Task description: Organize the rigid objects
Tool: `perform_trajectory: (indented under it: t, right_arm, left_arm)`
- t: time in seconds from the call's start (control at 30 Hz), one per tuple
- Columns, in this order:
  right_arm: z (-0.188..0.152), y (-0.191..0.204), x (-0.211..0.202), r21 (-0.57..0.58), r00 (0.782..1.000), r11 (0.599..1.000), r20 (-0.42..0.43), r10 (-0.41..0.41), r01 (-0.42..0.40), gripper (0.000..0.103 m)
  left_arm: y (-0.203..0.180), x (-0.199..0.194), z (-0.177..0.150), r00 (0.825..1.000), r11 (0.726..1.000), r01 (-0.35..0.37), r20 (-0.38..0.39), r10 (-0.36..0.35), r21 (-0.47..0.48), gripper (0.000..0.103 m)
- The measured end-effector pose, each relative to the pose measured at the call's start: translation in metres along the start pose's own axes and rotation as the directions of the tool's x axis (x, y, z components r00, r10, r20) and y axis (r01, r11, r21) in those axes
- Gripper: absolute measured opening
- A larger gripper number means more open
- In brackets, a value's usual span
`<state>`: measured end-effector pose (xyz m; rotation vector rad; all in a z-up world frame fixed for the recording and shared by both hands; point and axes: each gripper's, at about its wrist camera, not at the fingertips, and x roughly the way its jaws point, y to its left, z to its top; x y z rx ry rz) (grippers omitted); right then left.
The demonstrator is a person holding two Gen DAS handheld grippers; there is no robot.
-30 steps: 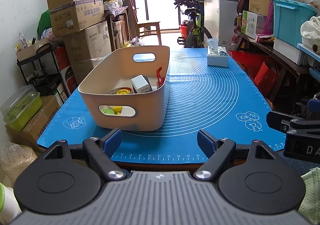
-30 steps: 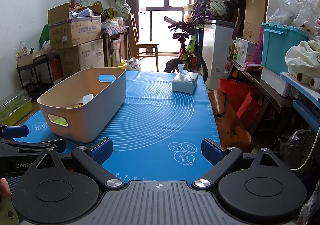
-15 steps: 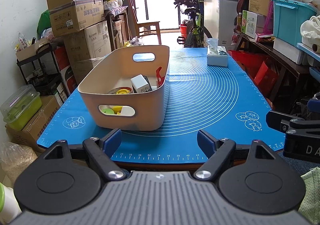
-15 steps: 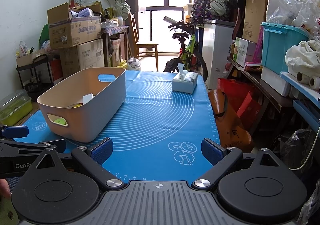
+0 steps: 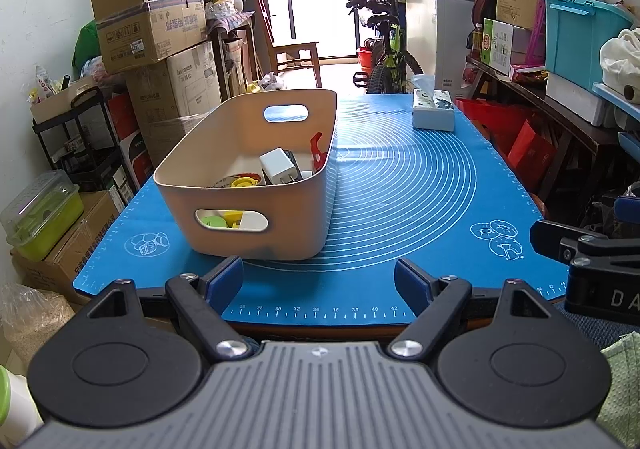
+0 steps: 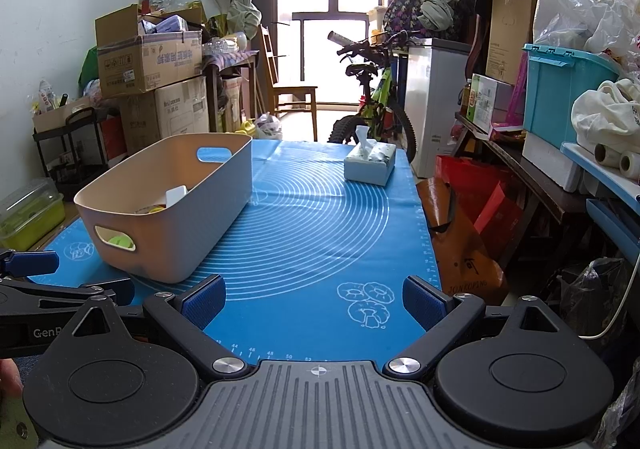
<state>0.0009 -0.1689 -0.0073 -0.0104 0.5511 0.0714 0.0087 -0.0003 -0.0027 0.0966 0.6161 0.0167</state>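
Note:
A beige plastic bin (image 5: 256, 205) (image 6: 200, 217) with handle cut-outs stands on the left half of the blue mat (image 5: 400, 189) (image 6: 320, 233). Inside it lie several small rigid items: a white charger block (image 5: 278, 169), a red piece (image 5: 317, 147), a yellow cap (image 5: 242, 182) and a green piece behind the near cut-out. My left gripper (image 5: 319, 281) is open and empty at the mat's near edge, just in front of the bin. My right gripper (image 6: 315, 299) is open and empty over the near right of the mat.
A tissue box (image 5: 433, 113) (image 6: 370, 165) sits at the far right of the mat. Cardboard boxes (image 5: 152, 29) and a cart line the left wall, a bicycle (image 6: 376, 105) stands behind the table, and shelves with a teal tub (image 5: 580, 37) run along the right.

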Motion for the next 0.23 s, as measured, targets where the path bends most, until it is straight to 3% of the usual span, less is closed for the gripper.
perform_trajectory:
  t: [0.23]
  right_arm:
    - [0.0002,-0.0002,0.0001,0.0,1.0,1.0,0.0,0.0,0.0,0.095]
  left_arm:
    - [-0.0022,0.0008,-0.0019,1.0,1.0,-0.001,-0.005,0.001,0.002,0.083]
